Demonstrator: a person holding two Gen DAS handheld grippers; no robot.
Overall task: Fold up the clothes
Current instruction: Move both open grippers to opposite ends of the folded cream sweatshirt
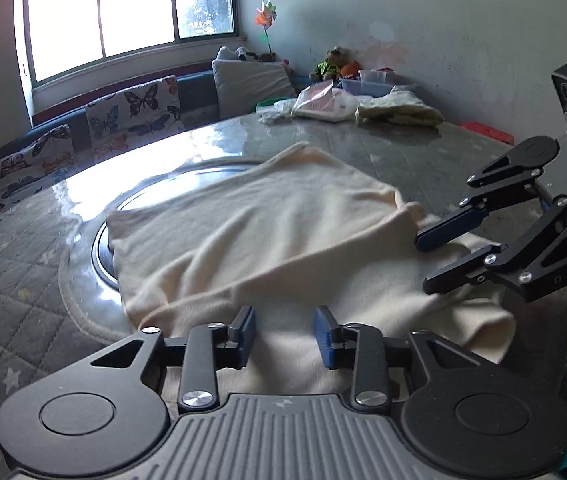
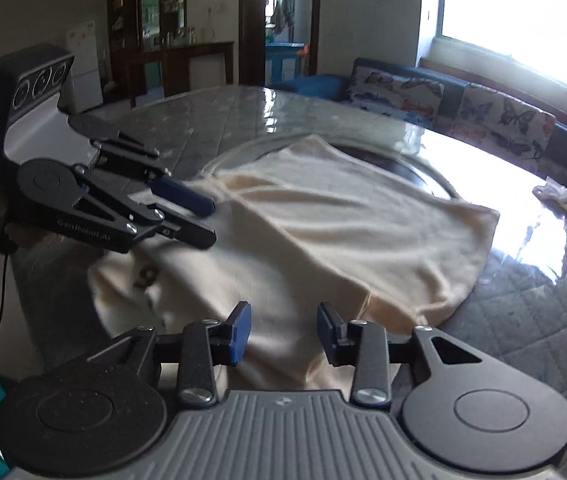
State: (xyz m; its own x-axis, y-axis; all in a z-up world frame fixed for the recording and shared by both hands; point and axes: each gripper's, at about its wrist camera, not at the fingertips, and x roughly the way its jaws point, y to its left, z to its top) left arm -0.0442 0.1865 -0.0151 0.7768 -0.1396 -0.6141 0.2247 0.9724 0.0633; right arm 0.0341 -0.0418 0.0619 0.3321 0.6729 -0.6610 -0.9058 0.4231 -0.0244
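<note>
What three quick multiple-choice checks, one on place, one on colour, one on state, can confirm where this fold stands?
1. The cream garment lies on:
A the table
B the sofa
C the floor

2. The pads on the left gripper fingers are:
A red
B blue
C white

3. The right gripper is:
A clamped on the garment
B open above it
C out of view

Key:
1 A, it is spread over the glossy table.
2 B, blue pads show on both fingers.
3 B, a clear gap shows between its fingers.

I see a cream garment (image 1: 267,236) on my grey quilted cloth (image 1: 11,300). Blue pads (image 1: 325,336) tip black fingers. Cushions (image 1: 135,106) carry butterflies.
</note>
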